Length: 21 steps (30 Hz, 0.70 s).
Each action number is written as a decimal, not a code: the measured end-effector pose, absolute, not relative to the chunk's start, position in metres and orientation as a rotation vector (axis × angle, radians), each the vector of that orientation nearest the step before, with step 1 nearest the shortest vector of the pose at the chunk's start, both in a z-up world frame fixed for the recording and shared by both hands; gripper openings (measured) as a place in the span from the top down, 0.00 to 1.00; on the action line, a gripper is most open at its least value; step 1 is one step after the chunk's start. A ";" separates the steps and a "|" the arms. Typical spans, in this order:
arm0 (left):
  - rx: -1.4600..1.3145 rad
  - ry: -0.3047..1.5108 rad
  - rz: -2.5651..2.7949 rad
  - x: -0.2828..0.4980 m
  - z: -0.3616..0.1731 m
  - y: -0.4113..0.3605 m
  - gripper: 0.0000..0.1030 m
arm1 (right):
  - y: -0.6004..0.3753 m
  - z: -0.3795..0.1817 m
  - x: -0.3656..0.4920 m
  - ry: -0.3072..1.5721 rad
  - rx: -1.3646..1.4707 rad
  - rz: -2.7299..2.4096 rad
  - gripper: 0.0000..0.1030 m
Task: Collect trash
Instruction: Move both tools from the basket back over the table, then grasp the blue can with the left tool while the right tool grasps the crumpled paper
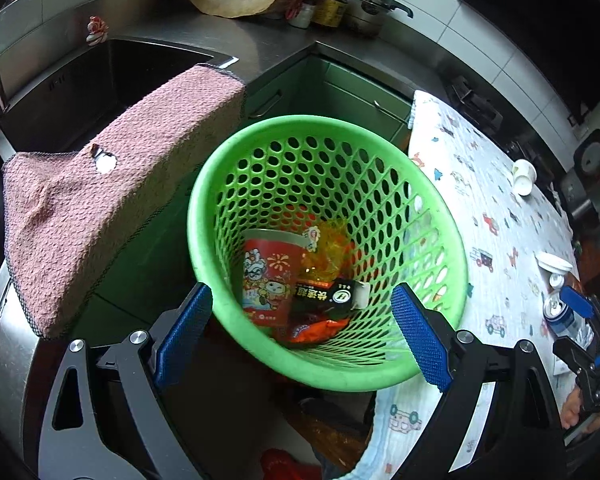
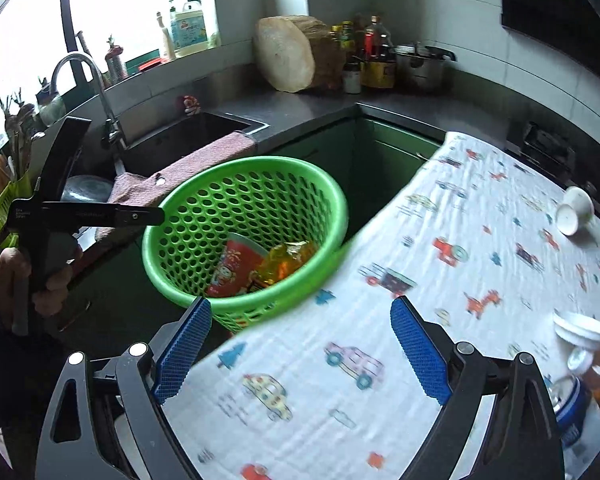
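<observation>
Trash left on the cloth [image 2: 440, 216], a cup [image 2: 575, 209] and can [image 2: 568, 408], is lying right of the basket [image 2: 204, 288], nearer the right gripper [image 2: 300, 352]; both grippers are gaping wide, empty.

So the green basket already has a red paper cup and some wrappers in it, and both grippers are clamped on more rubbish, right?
Not quite. The green basket does hold the red paper cup and wrappers, but the left gripper and right gripper are open and empty, as each wrist view shows.
</observation>
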<state>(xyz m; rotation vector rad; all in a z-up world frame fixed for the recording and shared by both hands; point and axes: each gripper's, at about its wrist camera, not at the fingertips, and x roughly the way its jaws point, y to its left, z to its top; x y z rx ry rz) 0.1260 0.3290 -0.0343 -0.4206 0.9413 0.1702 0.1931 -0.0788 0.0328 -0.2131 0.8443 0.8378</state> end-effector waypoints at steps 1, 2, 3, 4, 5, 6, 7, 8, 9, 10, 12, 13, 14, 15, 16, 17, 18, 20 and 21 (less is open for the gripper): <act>-0.411 0.940 0.157 0.129 -0.033 0.321 0.13 | -0.095 0.033 0.195 0.854 -0.195 0.813 0.15; -0.403 0.941 0.145 0.131 -0.032 0.314 0.13 | -0.111 0.033 0.196 0.864 -0.181 0.794 0.14; -0.395 0.943 0.129 0.135 -0.031 0.306 0.13 | -0.127 0.033 0.197 0.871 -0.175 0.774 0.14; -0.390 0.944 0.114 0.137 -0.030 0.297 0.13 | -0.143 0.034 0.197 0.873 -0.179 0.750 0.14; -0.382 0.944 0.099 0.140 -0.029 0.289 0.13 | -0.159 0.035 0.196 0.872 -0.193 0.723 0.14; -0.372 0.945 0.086 0.143 -0.029 0.280 0.13 | -0.173 0.035 0.193 0.870 -0.212 0.700 0.13; -0.362 0.947 0.074 0.145 -0.028 0.271 0.12 | -0.187 0.035 0.191 0.869 -0.231 0.679 0.13; -0.355 0.949 0.063 0.148 -0.028 0.263 0.12 | -0.202 0.035 0.189 0.870 -0.251 0.656 0.13; -0.350 0.951 0.053 0.150 -0.027 0.255 0.11 | -0.215 0.034 0.188 0.872 -0.270 0.638 0.12; -0.345 0.953 0.042 0.152 -0.027 0.248 0.11 | -0.227 0.033 0.186 0.875 -0.285 0.621 0.12; -0.334 0.957 0.024 0.155 -0.027 0.232 0.11 | -0.252 0.031 0.184 0.880 -0.302 0.574 0.12; -0.329 0.959 0.015 0.157 -0.027 0.225 0.11 | -0.265 0.029 0.183 0.882 -0.299 0.552 0.12; -0.324 0.962 0.005 0.159 -0.027 0.217 0.11 | -0.279 0.029 0.182 0.882 -0.287 0.532 0.12; -0.319 0.965 -0.003 0.161 -0.027 0.209 0.11 | -0.292 0.028 0.181 0.879 -0.270 0.510 0.12; -0.312 0.968 -0.011 0.163 -0.026 0.201 0.11 | -0.305 0.028 0.181 0.878 -0.249 0.487 0.12; -0.305 0.972 -0.019 0.165 -0.026 0.193 0.11 | -0.320 0.028 0.181 0.876 -0.224 0.458 0.12; -0.297 0.975 -0.028 0.167 -0.026 0.186 0.11 | -0.333 0.029 0.182 0.873 -0.199 0.429 0.12; -0.285 0.977 -0.047 0.171 -0.025 0.171 0.11 | -0.360 0.029 0.187 0.874 -0.139 0.363 0.12; -0.279 0.979 -0.056 0.173 -0.025 0.164 0.11 | -0.374 0.029 0.190 0.876 -0.110 0.329 0.12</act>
